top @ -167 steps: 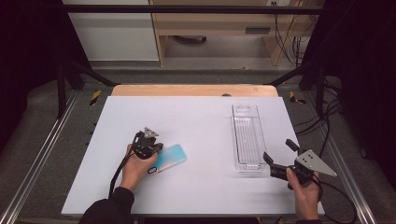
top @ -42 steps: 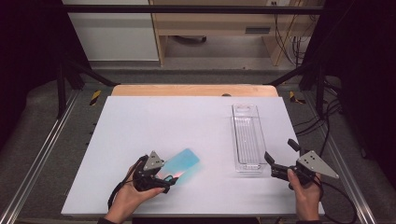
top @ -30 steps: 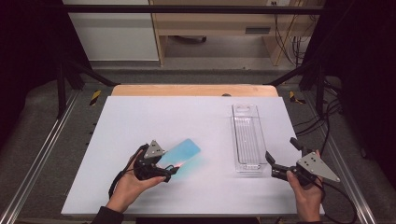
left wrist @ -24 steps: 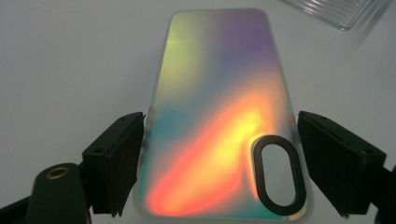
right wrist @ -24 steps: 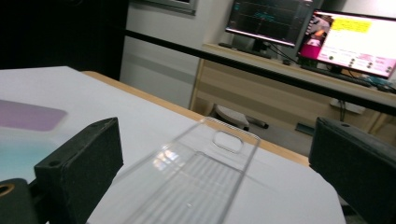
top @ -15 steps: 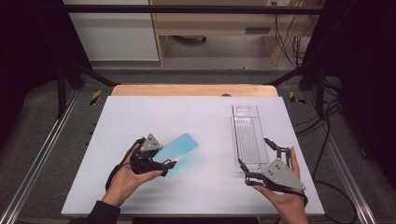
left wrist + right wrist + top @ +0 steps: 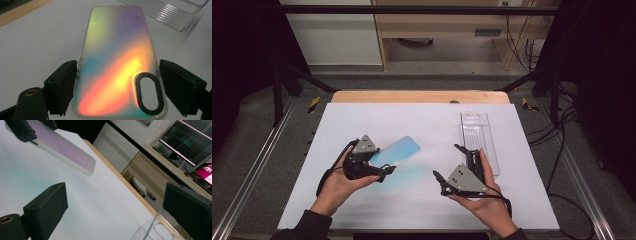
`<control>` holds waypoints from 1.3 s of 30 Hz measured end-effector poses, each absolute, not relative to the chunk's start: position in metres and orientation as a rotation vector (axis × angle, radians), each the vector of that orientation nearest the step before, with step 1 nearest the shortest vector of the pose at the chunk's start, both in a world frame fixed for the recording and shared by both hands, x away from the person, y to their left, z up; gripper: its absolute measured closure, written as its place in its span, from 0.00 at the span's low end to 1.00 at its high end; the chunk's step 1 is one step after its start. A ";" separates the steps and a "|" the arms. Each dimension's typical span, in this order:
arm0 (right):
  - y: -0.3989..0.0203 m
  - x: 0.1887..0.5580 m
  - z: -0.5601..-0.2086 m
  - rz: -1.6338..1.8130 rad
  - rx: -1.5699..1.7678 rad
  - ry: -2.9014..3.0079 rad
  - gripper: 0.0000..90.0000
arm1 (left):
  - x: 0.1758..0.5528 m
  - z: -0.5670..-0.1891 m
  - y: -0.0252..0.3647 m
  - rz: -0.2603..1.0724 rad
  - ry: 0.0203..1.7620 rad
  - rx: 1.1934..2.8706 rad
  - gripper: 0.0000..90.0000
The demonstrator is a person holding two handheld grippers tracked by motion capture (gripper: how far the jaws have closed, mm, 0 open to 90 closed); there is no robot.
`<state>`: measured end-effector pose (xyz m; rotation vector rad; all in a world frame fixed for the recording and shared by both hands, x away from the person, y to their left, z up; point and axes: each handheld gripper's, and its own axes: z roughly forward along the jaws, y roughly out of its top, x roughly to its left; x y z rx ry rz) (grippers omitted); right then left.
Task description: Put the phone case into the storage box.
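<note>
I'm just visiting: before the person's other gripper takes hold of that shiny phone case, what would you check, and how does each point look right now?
1. Left gripper grips the phone case by its long edges: ok.
2. Case lifted off the white table: ok.
3. Right gripper jaws open, nothing between them: ok.
4. Free far end of the case for the right gripper to take: ok.
5. Clear tray lies apart from the case: ok.
6. Firmness of the left grip: cannot tell.

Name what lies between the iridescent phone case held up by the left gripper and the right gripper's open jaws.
In the high view, just bare white table separates phone case and right gripper.
</note>
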<state>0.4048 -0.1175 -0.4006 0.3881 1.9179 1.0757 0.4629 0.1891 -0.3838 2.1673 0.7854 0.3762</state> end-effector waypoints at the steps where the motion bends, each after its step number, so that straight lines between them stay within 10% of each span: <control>1: -0.117 0.405 -0.401 1.076 0.388 1.918 0.07 | 0.463 -0.382 0.189 0.376 0.787 2.168 0.19; 39: -0.065 0.415 -0.400 0.851 0.106 1.959 0.12 | 0.474 -0.355 0.179 0.374 0.753 2.201 0.19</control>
